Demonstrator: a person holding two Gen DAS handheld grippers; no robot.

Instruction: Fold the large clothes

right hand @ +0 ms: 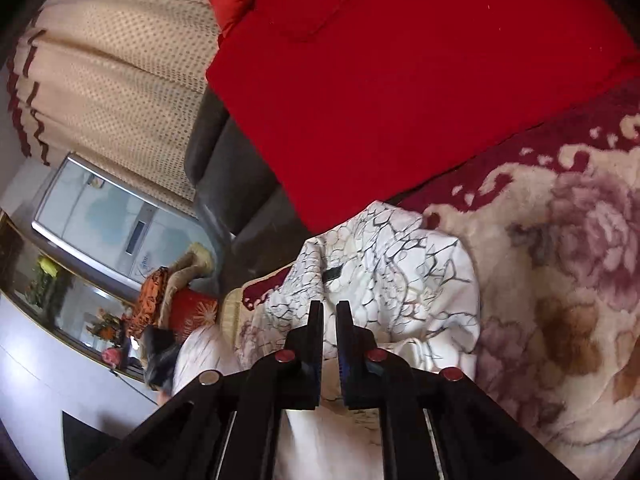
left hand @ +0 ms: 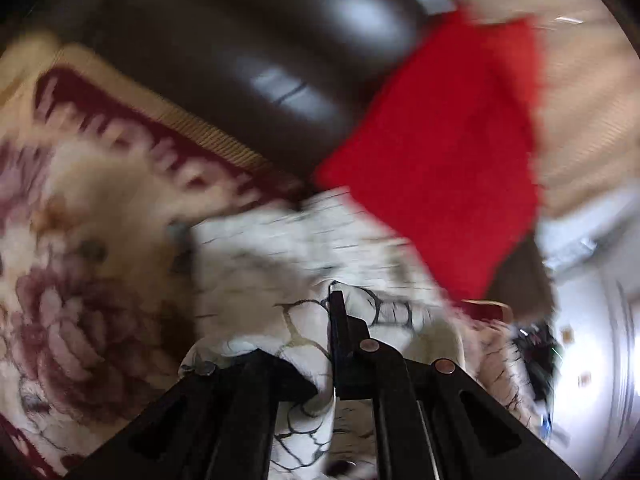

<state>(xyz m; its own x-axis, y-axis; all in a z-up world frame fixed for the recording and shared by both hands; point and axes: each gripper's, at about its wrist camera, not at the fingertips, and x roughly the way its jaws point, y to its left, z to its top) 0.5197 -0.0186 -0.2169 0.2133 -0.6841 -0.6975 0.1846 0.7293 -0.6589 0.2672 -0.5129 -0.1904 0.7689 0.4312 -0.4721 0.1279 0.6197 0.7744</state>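
Floral rug (right hand: 568, 280) is lying beneath a white garment with black vein print (right hand: 392, 264), with a red cushion (right hand: 400, 80) resting just beyond it. Left gripper (left hand: 334, 300) is clamping fully shut on a fold of that garment. Right gripper (right hand: 330, 312) is pinching the white cloth through a narrow gap between its jaws.

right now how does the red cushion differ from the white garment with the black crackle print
The red cushion is one plain colour; the white garment carries black crackle lines. The red cushion keeps a flat, square-edged shape, while the white garment lies rumpled and bunched. The red cushion leans on the dark sofa; the white garment sits on the floral blanket. Both are fabric.
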